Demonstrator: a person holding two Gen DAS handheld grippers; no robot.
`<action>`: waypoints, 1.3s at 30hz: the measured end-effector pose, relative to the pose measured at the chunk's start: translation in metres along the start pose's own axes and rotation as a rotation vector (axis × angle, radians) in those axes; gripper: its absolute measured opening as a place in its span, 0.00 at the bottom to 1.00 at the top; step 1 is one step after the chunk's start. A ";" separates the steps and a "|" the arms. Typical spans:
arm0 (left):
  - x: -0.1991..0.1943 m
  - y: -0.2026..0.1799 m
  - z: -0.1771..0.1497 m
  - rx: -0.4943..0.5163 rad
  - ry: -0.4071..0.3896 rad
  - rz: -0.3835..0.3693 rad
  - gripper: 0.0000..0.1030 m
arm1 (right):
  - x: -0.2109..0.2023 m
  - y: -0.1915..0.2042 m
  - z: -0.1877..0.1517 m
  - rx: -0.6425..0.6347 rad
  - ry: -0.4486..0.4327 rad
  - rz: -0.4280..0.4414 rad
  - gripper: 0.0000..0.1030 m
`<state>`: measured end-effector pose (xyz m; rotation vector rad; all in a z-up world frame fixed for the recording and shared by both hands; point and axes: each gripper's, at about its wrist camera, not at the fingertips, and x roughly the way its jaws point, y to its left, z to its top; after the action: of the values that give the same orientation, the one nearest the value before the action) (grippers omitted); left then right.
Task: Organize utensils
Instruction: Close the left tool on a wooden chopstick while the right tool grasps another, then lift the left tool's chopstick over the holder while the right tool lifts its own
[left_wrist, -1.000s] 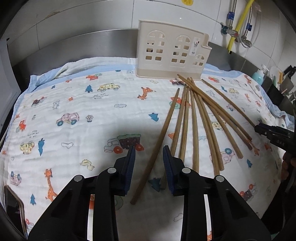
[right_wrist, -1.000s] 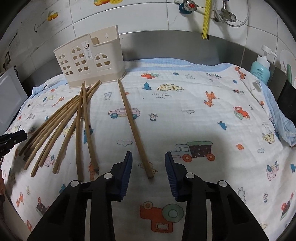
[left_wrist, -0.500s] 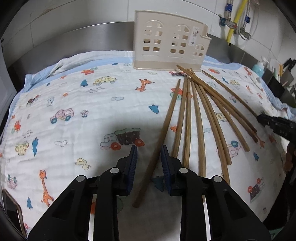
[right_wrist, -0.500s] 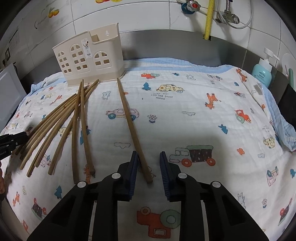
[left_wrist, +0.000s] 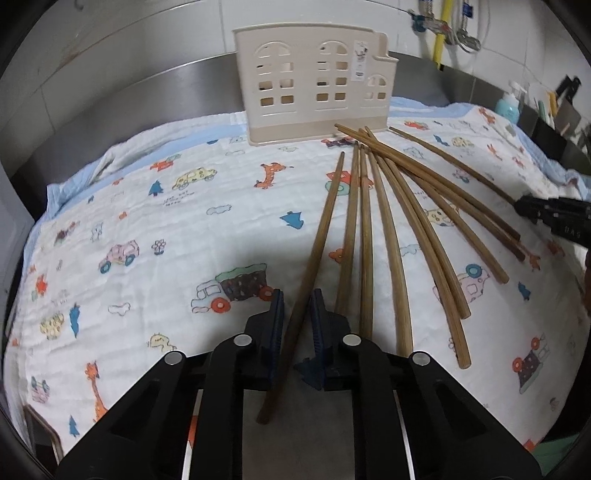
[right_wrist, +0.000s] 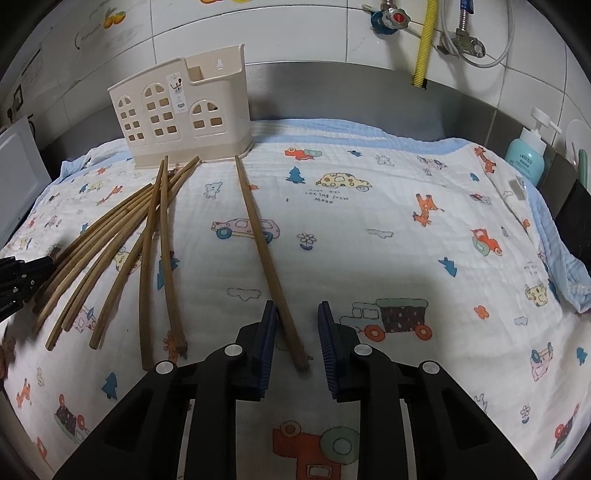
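Left gripper (left_wrist: 297, 314), jaws just closing, pinches one chopstick (left_wrist: 319, 236) for lifting toward the holder (left_wrist: 314, 81) ahead; right gripper (right_wrist: 297, 332), also closing, still brackets a separate chopstick (right_wrist: 264, 254) with a gap.

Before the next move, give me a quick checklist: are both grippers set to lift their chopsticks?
1. Left gripper grip: ok. Its jaws have just been closing and the pads look pressed on the leftmost chopstick.
2. Right gripper grip: not ok. Its jaws have just been closing, but a gap still shows beside the lone chopstick between them.
3. Leftmost chopstick free of the pile: cannot tell. Its neighbour lies close at the near end.
4. Lone chopstick clear of the others: ok.
5. Holder upright at the back of the cloth: ok.
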<state>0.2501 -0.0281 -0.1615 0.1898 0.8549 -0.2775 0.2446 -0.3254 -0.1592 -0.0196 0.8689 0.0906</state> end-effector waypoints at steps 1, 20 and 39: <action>-0.001 -0.001 0.000 0.000 0.001 -0.001 0.10 | -0.001 0.000 0.000 0.001 -0.002 0.003 0.12; -0.015 0.005 0.005 -0.051 -0.027 -0.073 0.06 | -0.023 0.007 0.003 0.006 -0.053 0.022 0.09; -0.097 0.004 0.036 -0.063 -0.217 -0.110 0.06 | -0.120 0.033 0.055 -0.050 -0.248 0.074 0.06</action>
<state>0.2168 -0.0188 -0.0639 0.0523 0.6592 -0.3664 0.2068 -0.2983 -0.0317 -0.0222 0.6194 0.1804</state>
